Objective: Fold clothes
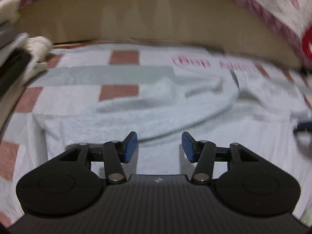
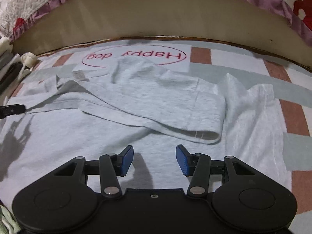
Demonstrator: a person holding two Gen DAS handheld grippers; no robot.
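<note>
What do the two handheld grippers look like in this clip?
Both match: the left gripper and right gripper have black bodies with ribbed tops, round side housings, silver pivot pins on black linkage arms, and blue ridged finger pads. No cables or sleeves show.

A shirt [image 2: 136, 101] lies spread on the bed cover [image 2: 292, 74], one sleeve [image 2: 175, 120] folded across its middle. Behind it, near the bed's far edge, sits a printed panel [image 2: 134, 56]. A headboard [image 2: 156, 17] rises behind that edge, quilts [image 2: 29, 3] draped over its top corners.
</note>
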